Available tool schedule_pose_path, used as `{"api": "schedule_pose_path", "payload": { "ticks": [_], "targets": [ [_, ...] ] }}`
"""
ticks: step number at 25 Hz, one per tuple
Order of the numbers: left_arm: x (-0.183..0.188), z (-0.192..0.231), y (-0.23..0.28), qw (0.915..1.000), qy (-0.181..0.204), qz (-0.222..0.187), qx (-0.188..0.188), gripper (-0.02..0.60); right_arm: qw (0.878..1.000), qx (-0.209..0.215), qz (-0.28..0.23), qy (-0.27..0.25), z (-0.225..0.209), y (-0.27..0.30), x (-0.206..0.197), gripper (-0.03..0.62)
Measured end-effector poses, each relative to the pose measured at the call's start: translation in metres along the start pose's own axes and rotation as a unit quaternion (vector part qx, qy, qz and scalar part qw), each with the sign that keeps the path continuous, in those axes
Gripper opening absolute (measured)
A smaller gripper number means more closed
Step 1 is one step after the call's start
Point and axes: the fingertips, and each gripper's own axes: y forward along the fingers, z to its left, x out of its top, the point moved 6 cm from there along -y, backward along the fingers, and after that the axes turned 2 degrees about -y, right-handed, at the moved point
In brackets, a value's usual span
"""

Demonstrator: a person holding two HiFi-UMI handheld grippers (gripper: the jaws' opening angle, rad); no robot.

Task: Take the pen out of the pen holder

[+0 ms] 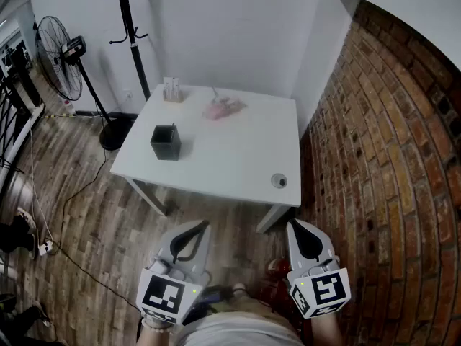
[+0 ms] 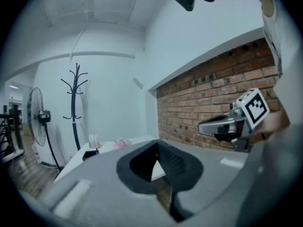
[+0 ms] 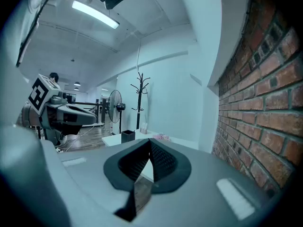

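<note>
Holder [image 1: 166, 142], black, stands left on the white table [image 1: 230, 157], its contents too small to tell. Brick wall [image 1: 389, 157] flanks the table's right, fan [image 1: 61, 67] and coat stand [image 1: 130, 20] its left, wood floor [image 1: 86, 215] beneath. Left gripper [image 1: 202, 225] and right gripper [image 1: 297, 226] hang before the table, jaws together, empty

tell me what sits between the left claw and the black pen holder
Nothing loose: in the head view, only wooden floor and then bare white tabletop separate the shut left claw from the pen holder.
</note>
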Motion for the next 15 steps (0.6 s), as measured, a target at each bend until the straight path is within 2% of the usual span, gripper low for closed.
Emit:
{"api": "schedule_pose_path", "payload": {
  "ticks": [15],
  "targets": [
    [0.0,-0.008,0.015,0.9999,0.004,0.003,-0.01,-0.008,1.0,-0.004,-0.003,0.013,-0.012,0.0,-0.004,0.005]
  ]
}}
